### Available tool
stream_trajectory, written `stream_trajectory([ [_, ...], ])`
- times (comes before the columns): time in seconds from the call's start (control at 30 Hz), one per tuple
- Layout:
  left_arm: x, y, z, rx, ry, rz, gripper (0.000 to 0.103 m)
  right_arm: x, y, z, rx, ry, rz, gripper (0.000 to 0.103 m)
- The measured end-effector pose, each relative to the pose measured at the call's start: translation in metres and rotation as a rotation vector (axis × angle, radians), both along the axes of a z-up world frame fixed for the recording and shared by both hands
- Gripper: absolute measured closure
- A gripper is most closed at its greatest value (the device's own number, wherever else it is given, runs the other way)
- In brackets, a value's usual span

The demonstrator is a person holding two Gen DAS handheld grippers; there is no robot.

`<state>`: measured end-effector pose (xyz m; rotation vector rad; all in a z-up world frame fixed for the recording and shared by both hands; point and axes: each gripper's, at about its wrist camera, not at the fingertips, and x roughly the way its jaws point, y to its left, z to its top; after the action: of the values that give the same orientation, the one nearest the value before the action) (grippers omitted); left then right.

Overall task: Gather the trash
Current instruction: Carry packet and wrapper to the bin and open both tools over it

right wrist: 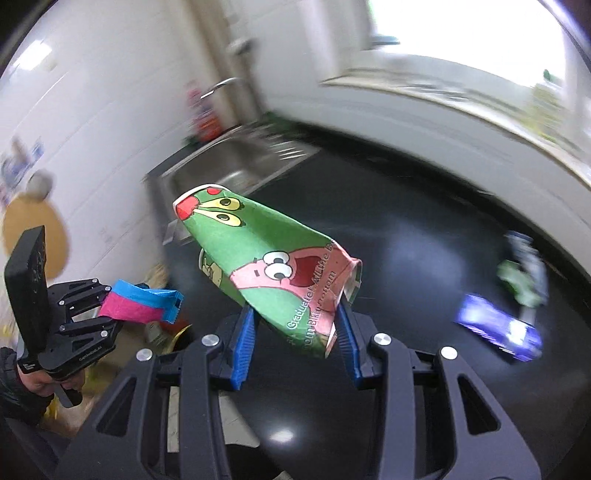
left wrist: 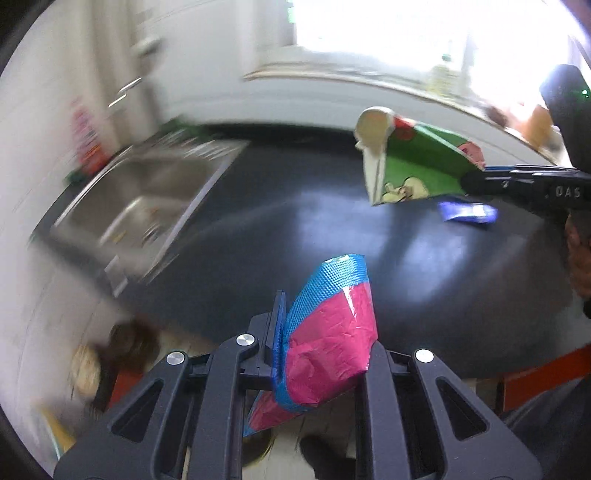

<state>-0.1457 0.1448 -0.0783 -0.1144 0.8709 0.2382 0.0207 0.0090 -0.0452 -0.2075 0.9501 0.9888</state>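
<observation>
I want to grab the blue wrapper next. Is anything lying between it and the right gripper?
Nothing lies between on the black counter, but the right gripper is already shut on the crushed green cup. The blue wrapper lies flat, with a green-and-white wrapper just beyond it.

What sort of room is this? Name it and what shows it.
Most likely a kitchen or break room: a steel sink set in a dark countertop, a faucet above it, and a window behind.
</observation>
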Motion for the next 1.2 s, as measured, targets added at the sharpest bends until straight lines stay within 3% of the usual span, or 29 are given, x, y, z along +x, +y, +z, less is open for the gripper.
stream_trajectory([
  [0.17, -0.078, 0.055, -0.031, -0.035, 0.069, 0.198, 0.088, -0.054, 0.083, -0.022, -0.039, 0.045, 0.168, 0.063],
  [0.4, -0.136, 0.107, -0.089, -0.125, 0.139, 0.351, 0.088, -0.132, 0.170, -0.067, -0.165, 0.059, 0.312, 0.063],
  [0.7, -0.154, 0.142, -0.164, -0.262, 0.185, 0.408, 0.088, -0.170, 0.220, -0.137, -0.321, 0.070, 0.321, 0.063],
  [0.93, -0.153, 0.144, -0.185, -0.279, 0.196, 0.364, 0.088, -0.174, 0.234, -0.167, -0.396, 0.065, 0.314, 0.062],
  [1.03, -0.150, 0.142, -0.187, -0.281, 0.202, 0.358, 0.072, -0.177, 0.242, -0.170, -0.416, 0.067, 0.309, 0.062],
  [1.1, -0.151, 0.144, -0.190, -0.283, 0.197, 0.364, 0.051, -0.179, 0.245, -0.170, -0.425, 0.064, 0.312, 0.059],
  [1.17, -0.151, 0.146, -0.191, -0.284, 0.190, 0.371, 0.041, -0.177, 0.247, -0.169, -0.421, 0.060, 0.314, 0.045],
  [1.2, -0.151, 0.146, -0.192, -0.282, 0.190, 0.371, 0.038, -0.177, 0.249, -0.171, -0.422, 0.066, 0.319, 0.044],
])
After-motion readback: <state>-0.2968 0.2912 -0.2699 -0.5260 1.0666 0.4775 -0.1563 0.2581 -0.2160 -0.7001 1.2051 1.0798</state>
